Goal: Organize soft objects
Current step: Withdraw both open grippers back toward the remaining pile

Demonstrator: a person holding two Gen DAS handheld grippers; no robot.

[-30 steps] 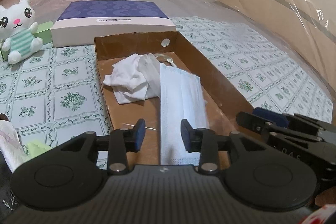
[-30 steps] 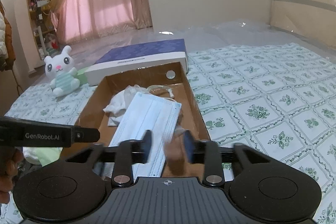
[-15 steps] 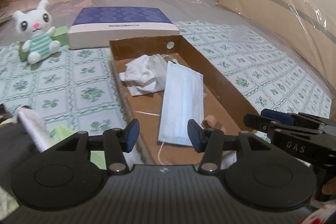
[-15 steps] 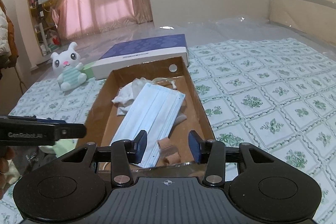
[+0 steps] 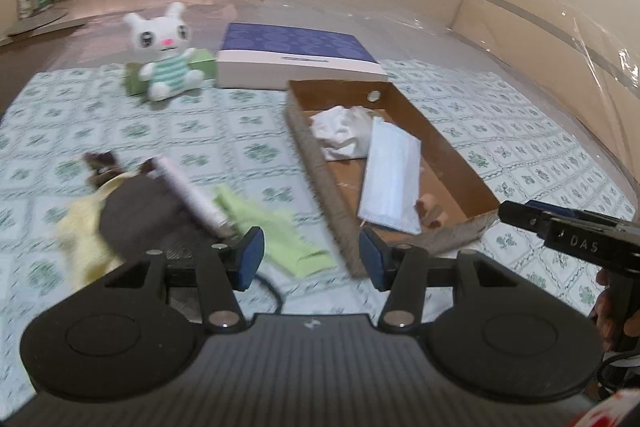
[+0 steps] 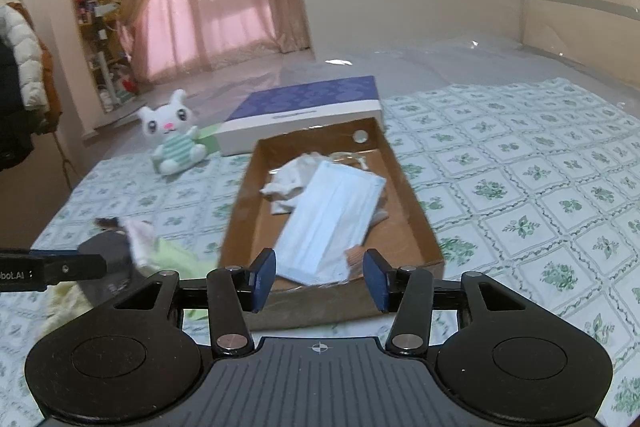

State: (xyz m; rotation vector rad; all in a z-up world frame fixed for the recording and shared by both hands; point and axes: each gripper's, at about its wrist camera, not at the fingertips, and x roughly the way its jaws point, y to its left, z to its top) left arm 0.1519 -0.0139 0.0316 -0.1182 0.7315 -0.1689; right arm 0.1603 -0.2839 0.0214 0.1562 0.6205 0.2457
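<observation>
A brown cardboard tray (image 5: 452,155) (image 6: 412,199) lies on the patterned bedcover. It holds a white crumpled cloth (image 5: 340,135) (image 6: 288,179), a white face mask (image 5: 392,179) (image 6: 332,219) and a small tan item (image 5: 430,213). A pile of soft things lies left of the tray: a green cloth (image 5: 276,227), a dark brown cloth (image 5: 144,215), a yellow cloth (image 5: 80,231) and a pink-white roll (image 5: 188,195). My left gripper (image 5: 312,259) is open and empty, above the bedcover between pile and tray. My right gripper (image 6: 320,279) is open and empty at the tray's near end.
A white plush rabbit (image 5: 166,55) (image 6: 174,139) sits by a green box (image 5: 134,79) at the back left. A blue-and-white flat box (image 5: 296,55) (image 6: 308,111) lies behind the tray. Clear plastic sheeting covers the far bed and the headboard (image 5: 560,35).
Both grippers have pulled back from the tray and opened wider. The left one has swung left, bringing the cloth pile into view. The tan item now lies in the tray.
</observation>
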